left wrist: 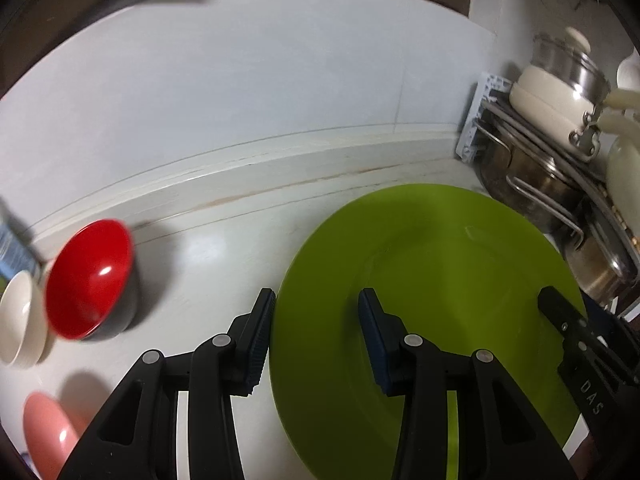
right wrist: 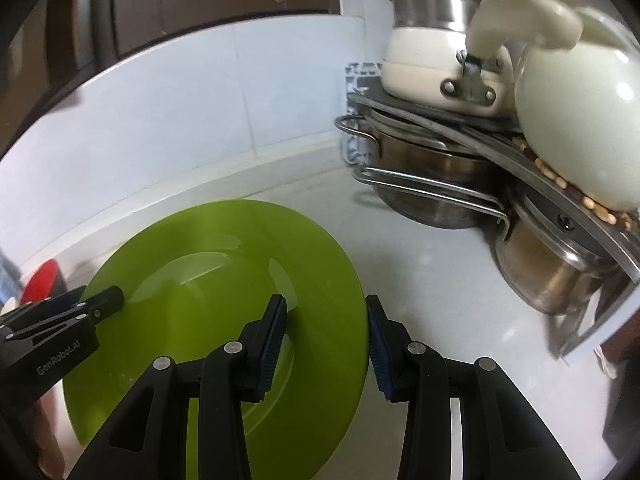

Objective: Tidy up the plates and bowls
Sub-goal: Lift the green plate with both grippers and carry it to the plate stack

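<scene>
A large green plate (left wrist: 440, 260) (right wrist: 200, 272) is tilted above the white counter (left wrist: 208, 256), sharp while the background blurs. My left gripper (left wrist: 316, 332) straddles its left rim, one pad against the outer edge and the other inside the plate. On the opposite side, my right gripper (right wrist: 326, 332) holds the right rim the same way. Each gripper's tip also shows in the other view: the right gripper (left wrist: 560, 312), the left gripper (right wrist: 104, 300). On the counter to the left sit a red bowl (left wrist: 90, 276) (right wrist: 40, 280), a cream bowl (left wrist: 20, 320) and a pink dish (left wrist: 44, 436).
Stacked steel pots (left wrist: 540, 184) (right wrist: 432, 184) crowd the right corner, with a cream lidded pot (left wrist: 548, 96) and a white kettle (right wrist: 580, 120) on top. A white tiled wall with a low ledge (left wrist: 280, 152) runs behind the counter.
</scene>
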`<act>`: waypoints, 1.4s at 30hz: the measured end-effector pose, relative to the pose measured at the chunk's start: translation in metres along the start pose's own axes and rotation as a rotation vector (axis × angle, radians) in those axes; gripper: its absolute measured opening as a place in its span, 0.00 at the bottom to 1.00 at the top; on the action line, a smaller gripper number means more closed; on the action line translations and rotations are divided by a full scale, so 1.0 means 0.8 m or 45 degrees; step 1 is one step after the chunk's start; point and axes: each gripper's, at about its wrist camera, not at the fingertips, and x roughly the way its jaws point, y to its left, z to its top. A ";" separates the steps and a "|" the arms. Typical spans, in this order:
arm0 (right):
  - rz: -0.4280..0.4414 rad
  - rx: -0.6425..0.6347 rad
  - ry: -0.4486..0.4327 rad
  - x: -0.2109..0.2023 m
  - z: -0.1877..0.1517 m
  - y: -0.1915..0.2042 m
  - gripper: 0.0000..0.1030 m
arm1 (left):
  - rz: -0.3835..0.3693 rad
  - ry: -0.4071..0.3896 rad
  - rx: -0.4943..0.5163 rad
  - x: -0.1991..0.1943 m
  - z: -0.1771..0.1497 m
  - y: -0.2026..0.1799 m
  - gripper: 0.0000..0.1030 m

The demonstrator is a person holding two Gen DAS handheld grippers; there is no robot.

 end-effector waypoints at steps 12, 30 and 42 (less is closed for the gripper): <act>0.085 -0.015 -0.052 -0.080 -0.023 0.058 0.40 | 0.060 -0.086 -0.056 -0.093 -0.026 0.063 0.41; 0.176 -0.119 -0.073 -0.170 -0.067 0.168 0.40 | 0.126 -0.135 -0.214 -0.192 -0.097 0.189 0.41; 0.288 -0.259 -0.096 -0.221 -0.105 0.270 0.40 | 0.227 -0.160 -0.345 -0.260 -0.153 0.292 0.41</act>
